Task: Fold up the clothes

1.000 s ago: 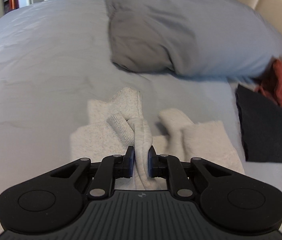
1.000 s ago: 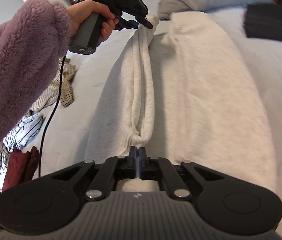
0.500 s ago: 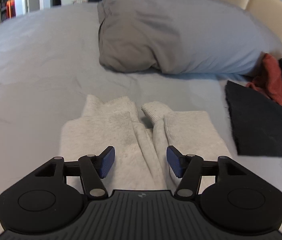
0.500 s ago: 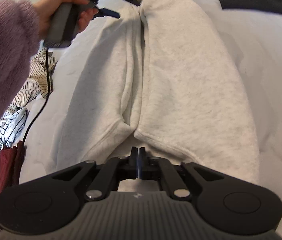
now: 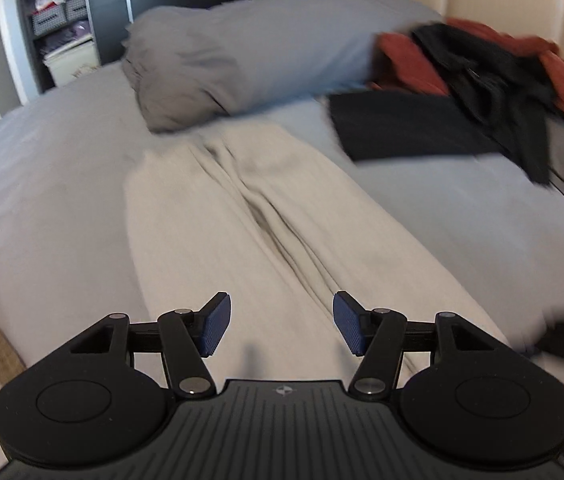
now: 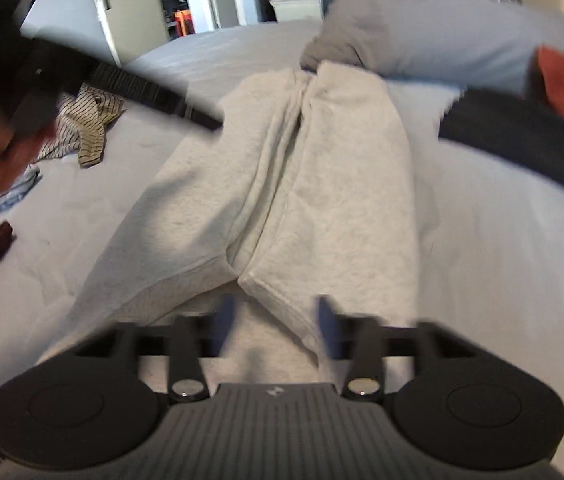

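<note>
Both grippers spread wide, empty: right gripper [image 6: 270, 326] at sweatshirt [image 6: 282, 200] near hem; long axis runs straight ahead; left gripper [image 5: 280, 330] hovers above.

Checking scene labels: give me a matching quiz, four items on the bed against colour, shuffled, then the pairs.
Items:
1. sweatshirt
2. pillow
3. folded garment
4. crumpled top

Colours:
A. black
B. striped
C. cream
D. grey

Pairs: 1-C, 2-D, 3-A, 4-B
</note>
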A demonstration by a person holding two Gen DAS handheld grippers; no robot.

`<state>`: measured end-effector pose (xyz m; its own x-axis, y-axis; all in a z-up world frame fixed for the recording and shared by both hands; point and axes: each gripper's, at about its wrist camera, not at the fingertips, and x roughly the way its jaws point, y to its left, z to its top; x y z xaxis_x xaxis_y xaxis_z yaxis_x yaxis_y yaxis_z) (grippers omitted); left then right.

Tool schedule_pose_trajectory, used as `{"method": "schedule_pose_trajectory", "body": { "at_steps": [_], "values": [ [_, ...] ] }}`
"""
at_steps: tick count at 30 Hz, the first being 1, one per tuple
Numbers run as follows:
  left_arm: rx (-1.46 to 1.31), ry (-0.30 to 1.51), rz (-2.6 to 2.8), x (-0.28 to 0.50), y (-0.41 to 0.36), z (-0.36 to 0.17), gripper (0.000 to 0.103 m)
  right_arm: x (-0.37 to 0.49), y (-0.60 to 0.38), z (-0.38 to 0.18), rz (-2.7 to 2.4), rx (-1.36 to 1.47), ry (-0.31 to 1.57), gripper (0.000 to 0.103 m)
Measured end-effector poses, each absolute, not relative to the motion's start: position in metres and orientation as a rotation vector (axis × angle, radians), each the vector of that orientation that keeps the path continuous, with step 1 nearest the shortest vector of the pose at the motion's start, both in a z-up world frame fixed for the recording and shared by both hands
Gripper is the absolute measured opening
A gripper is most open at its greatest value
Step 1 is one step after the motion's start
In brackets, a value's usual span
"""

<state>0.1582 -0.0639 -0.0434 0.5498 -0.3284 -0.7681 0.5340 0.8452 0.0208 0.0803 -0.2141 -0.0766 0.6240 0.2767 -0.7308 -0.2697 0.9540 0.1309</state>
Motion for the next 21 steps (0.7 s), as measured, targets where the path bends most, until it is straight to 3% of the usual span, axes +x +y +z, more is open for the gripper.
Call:
{"method": "schedule_pose_trajectory", "body": {
  "at_steps": [6, 14, 19, 21],
  "values": [
    [0.423, 0.764, -0.551, 0.089, -0.07, -0.075, 0.056, 0.074, -0.196, -0.081, 0.37, -0.292, 0.757, 0.049],
    [0.606, 0.652, -0.565, 0.066, -0.087, -0.112, 0.055, 0.065, -0.171, -0.107, 0.425, -0.596, 0.672, 0.048],
    [0.698, 0.591, -0.562, 0.065, -0.095, -0.127, 0.036, 0.061, -0.152, -0.123, 0.403, -0.746, 0.612, 0.037],
    [0.71, 0.584, -0.581, 0.065, -0.094, -0.128, 0.027, 0.063, -0.149, -0.129, 0.389, -0.792, 0.608, 0.024]
  ]
}}
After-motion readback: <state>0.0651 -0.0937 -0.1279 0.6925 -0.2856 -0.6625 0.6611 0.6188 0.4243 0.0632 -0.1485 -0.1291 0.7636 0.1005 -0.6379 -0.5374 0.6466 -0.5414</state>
